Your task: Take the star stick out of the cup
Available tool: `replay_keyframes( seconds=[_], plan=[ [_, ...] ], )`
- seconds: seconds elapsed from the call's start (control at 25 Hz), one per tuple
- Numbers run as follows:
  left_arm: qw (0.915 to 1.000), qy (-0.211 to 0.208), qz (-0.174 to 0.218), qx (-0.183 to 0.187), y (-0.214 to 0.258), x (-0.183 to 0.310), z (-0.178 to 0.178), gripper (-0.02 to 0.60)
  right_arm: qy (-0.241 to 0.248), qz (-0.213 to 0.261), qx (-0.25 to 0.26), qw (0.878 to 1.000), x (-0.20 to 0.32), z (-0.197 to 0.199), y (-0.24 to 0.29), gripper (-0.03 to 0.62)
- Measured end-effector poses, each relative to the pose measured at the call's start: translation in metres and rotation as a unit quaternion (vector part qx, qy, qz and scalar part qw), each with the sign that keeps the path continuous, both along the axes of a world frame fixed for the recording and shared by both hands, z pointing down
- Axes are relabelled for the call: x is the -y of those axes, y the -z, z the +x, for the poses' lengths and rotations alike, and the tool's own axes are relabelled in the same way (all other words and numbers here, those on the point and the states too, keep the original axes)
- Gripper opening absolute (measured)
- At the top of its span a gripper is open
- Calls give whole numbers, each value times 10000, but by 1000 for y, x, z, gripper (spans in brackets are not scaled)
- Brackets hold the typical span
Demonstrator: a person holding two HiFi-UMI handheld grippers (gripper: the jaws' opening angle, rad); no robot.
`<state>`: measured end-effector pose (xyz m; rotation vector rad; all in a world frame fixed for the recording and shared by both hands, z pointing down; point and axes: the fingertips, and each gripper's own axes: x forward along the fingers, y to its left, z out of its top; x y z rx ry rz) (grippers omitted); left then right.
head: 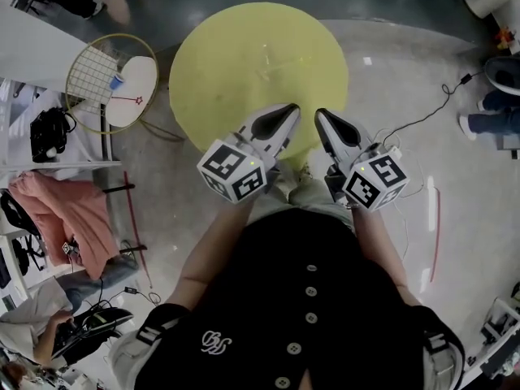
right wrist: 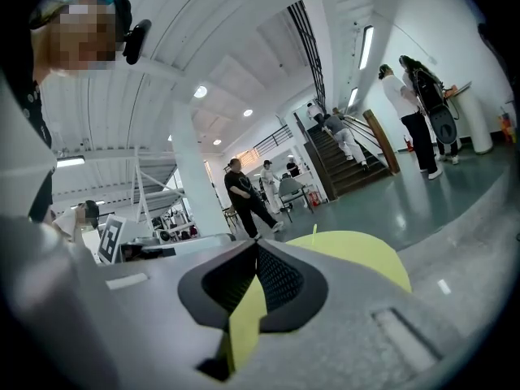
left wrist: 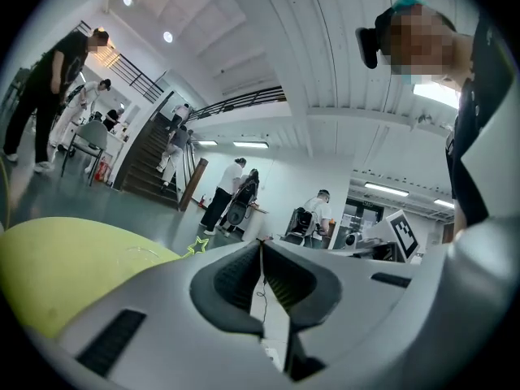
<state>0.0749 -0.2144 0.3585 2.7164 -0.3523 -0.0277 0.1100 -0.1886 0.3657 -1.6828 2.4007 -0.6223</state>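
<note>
A clear cup (head: 270,71) stands near the middle of the round yellow table (head: 211,63), hard to make out. A thin yellow-green star stick (head: 264,58) leans in it. In the left gripper view its star (left wrist: 195,248) peeks over the jaw beside the faint cup (left wrist: 140,255). My left gripper (head: 291,110) and right gripper (head: 321,114) hover side by side over the table's near edge, short of the cup. Both are shut with nothing between the jaws, as the left gripper (left wrist: 262,243) and the right gripper (right wrist: 256,243) show in their own views.
Left of the table, a round wire frame (head: 93,75) overlaps a white disc (head: 134,96) carrying a small blue cup (head: 116,81) and a red star stick (head: 138,101). A black cable (head: 422,116) crosses the floor at right. People stand around the hall.
</note>
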Motion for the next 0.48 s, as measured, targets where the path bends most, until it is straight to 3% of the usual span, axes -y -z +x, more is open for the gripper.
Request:
replay_keyframes(
  seconds=[0.48],
  plan=[
    [9971, 415, 174, 620, -17, 56, 30, 20, 413, -246, 182, 9987, 54, 29, -12, 3]
  ],
)
